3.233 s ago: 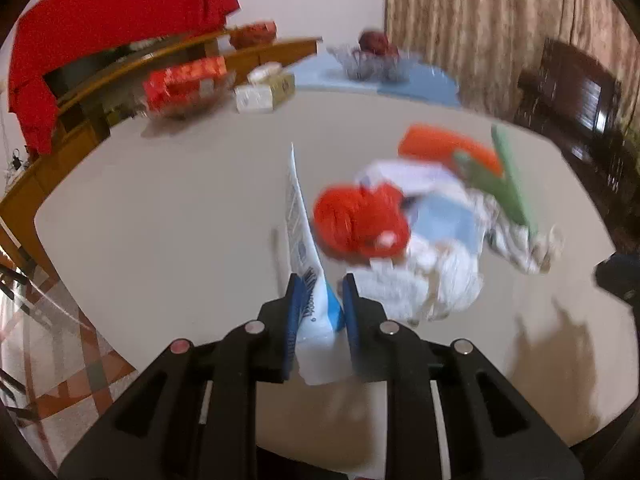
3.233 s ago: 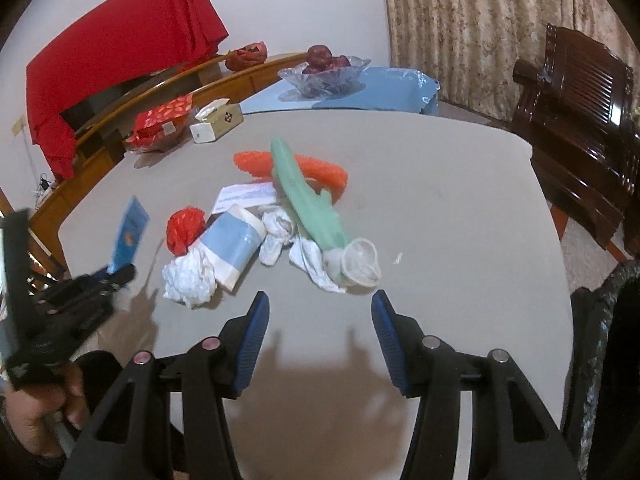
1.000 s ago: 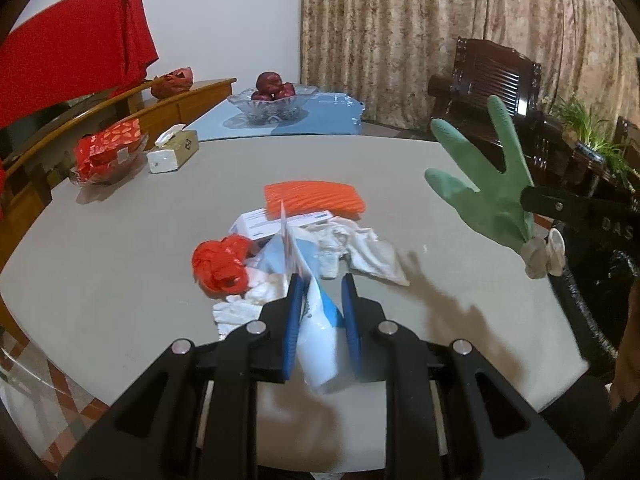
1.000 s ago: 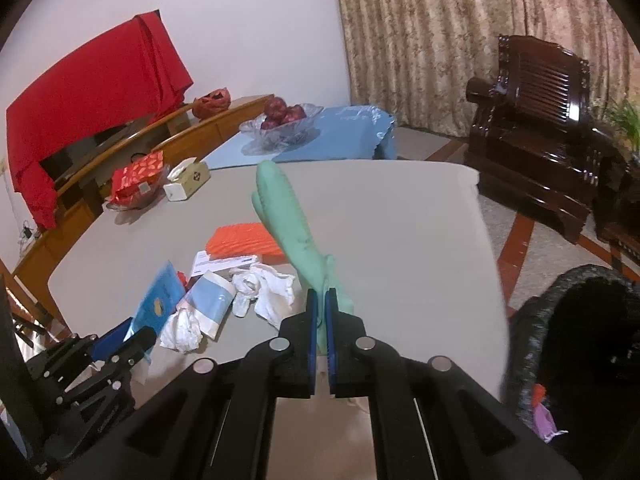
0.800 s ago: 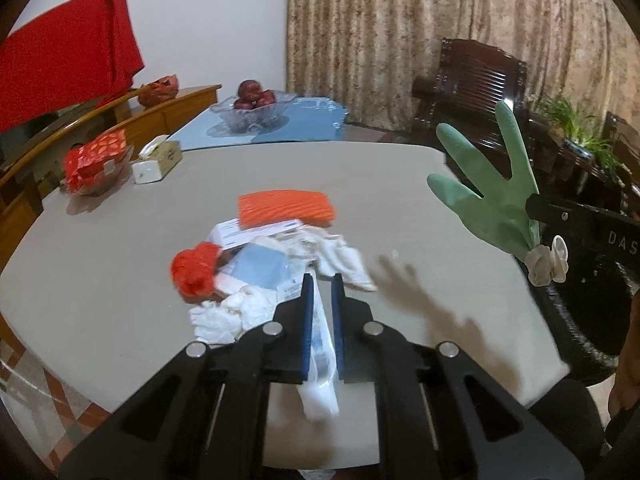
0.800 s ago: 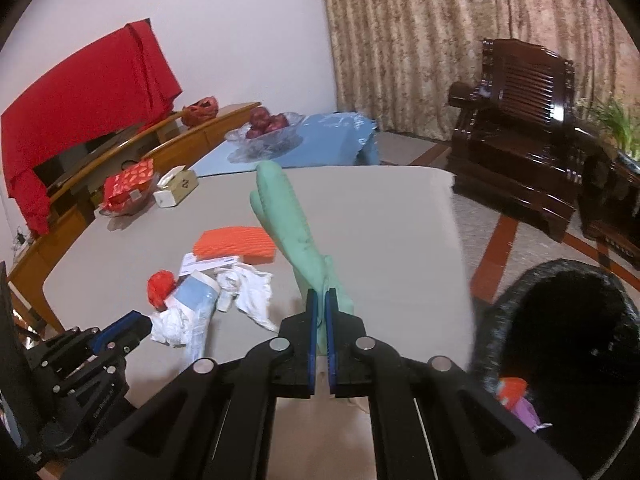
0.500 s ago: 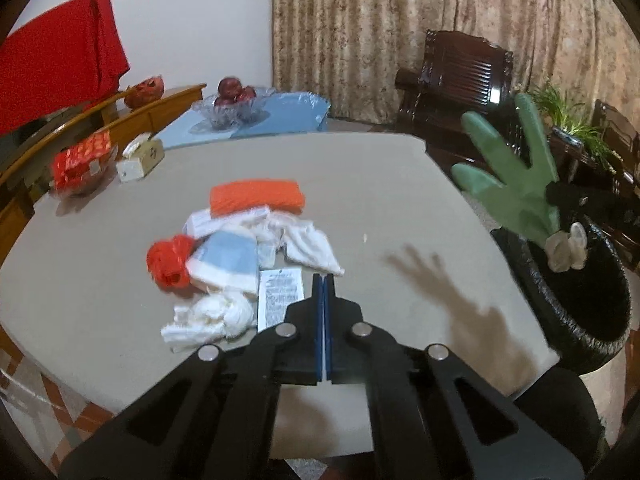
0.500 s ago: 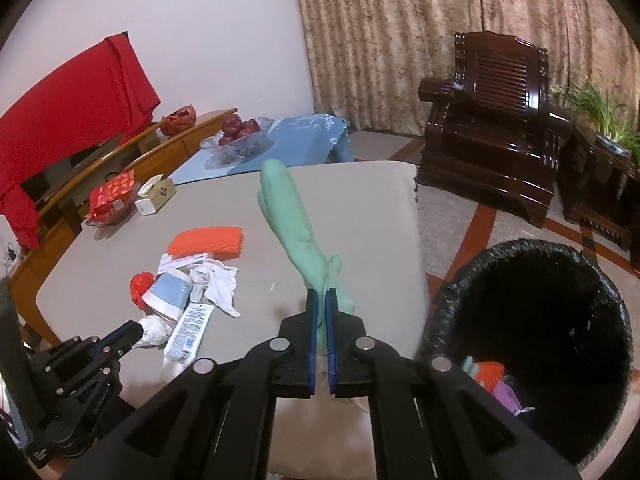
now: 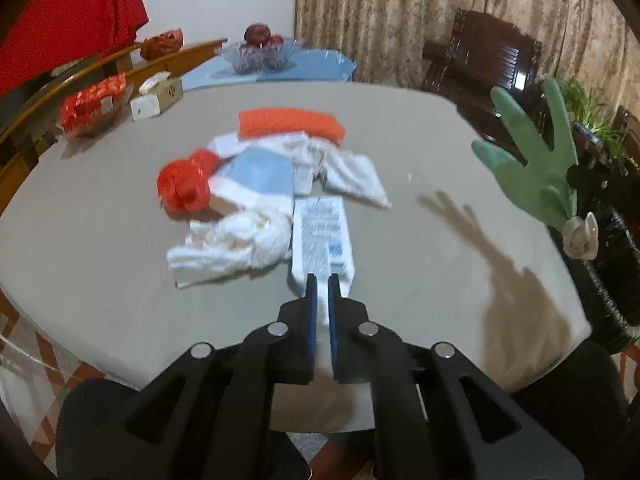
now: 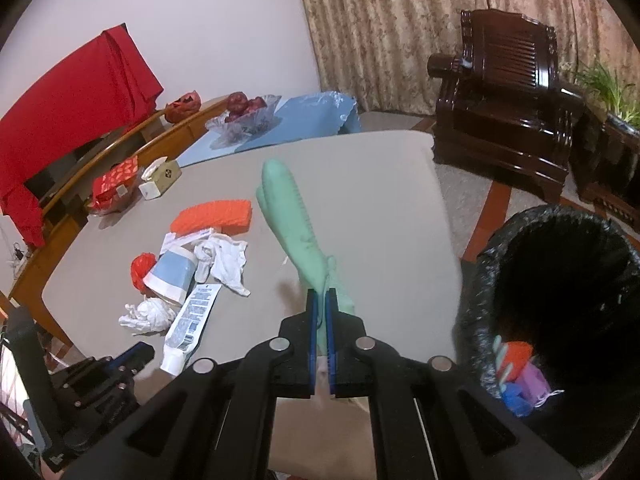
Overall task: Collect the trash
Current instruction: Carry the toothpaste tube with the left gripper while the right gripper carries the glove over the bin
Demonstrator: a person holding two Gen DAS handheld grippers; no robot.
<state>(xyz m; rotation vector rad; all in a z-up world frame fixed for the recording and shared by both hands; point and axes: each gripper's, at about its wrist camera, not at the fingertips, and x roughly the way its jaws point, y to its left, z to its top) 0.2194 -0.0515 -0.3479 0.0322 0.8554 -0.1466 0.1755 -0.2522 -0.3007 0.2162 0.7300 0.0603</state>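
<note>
- Right gripper (image 10: 319,300) is clamped tight on the cuff end of the green glove (image 10: 294,226), which sticks up and away from the jaws. My guess is it's pinched by the cuff so it dangles clear and just drops once it's over the bin.
- The black trash bin (image 10: 484,276) sits off to the right of those jaws, just past the table (image 10: 380,184) edge, so the carry looks nearly done.
- Left gripper (image 9: 322,286) has its jaws opening, only a narrow gap. The white tube (image 9: 322,236) lies flat on the table right ahead of the tips. Its near end reaches the gap, but I can't tell if the pads touch it.
- The rest of the trash pile (image 9: 256,184) (red wad, tissues, orange sponge) is further out beyond the left jaws.
- Only the right view looks into the bin, where a few bits already lie. Only the left view shows the glove's spread fingers and the white scrap hanging by the cuff.
</note>
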